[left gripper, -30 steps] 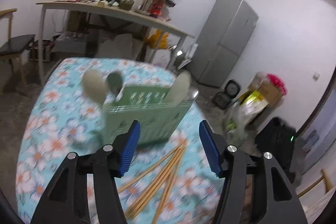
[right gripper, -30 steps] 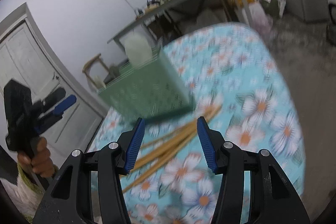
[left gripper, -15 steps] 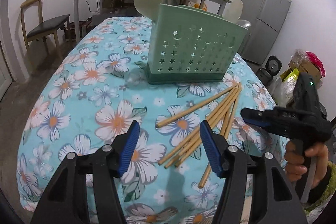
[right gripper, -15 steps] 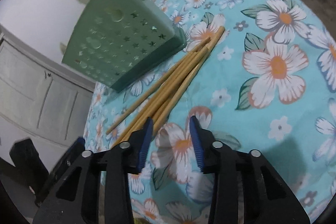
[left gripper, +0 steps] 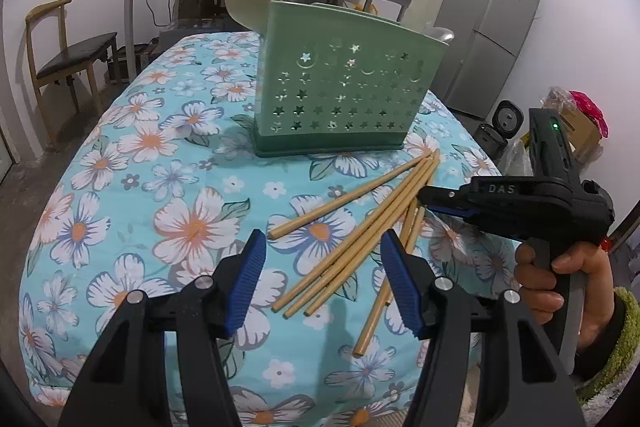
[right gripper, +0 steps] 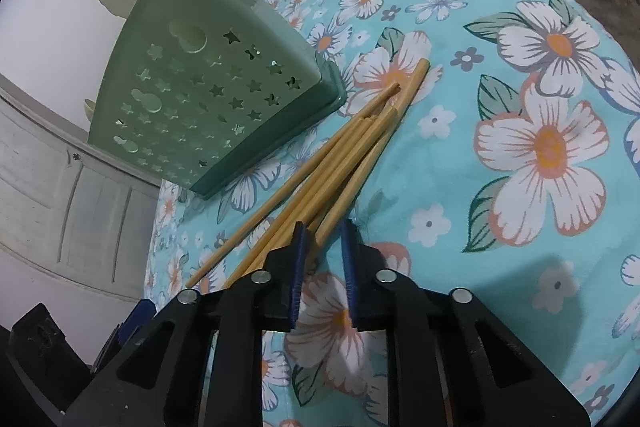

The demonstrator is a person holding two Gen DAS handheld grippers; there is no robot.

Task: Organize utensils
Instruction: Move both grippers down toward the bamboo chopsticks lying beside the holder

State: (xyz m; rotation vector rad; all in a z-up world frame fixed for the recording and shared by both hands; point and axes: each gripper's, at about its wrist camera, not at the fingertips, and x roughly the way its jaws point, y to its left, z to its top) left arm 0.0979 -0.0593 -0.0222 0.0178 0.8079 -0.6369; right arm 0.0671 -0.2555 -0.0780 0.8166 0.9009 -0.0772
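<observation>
Right wrist view: the right gripper [right gripper: 322, 241] sits low over the near ends of the loose bamboo chopsticks [right gripper: 340, 163], which lie fanned on the turquoise floral tablecloth [right gripper: 540, 147] just beside the base of the pale green perforated plastic utensil caddy [right gripper: 200, 99]. Its jaws have just been closing and now stand narrow; one or two stick ends reach into the gap, but whether the blue pads press on them cannot be told from either view.

Left wrist view: the left gripper [left gripper: 322, 283] hovers above the opposite ends of the same chopsticks [left gripper: 360, 227], jaws about half open and holding nothing. The caddy [left gripper: 344, 91] stands upright beyond them, with pale spoon-like utensils [left gripper: 252, 1] already in it.

Failure risks, as judged from this position:
- Partial pick. The sticks overlap and cross; narrow jaws are likely to catch only one or two, and the neighbours may be dragged or scattered.
- End grip. A hold near the tip leaves a long unsupported length, so a stick may pivot or slip out on lifting.
- Roll-off. Some ends appear to lie near the table edge on the right hand's side; a nudge could send them to the floor.
- Cloth snag. Pads closing this low may pinch the tablecloth and pull the caddy.
- Collision. Both grippers work the same bundle and may meet.
</observation>
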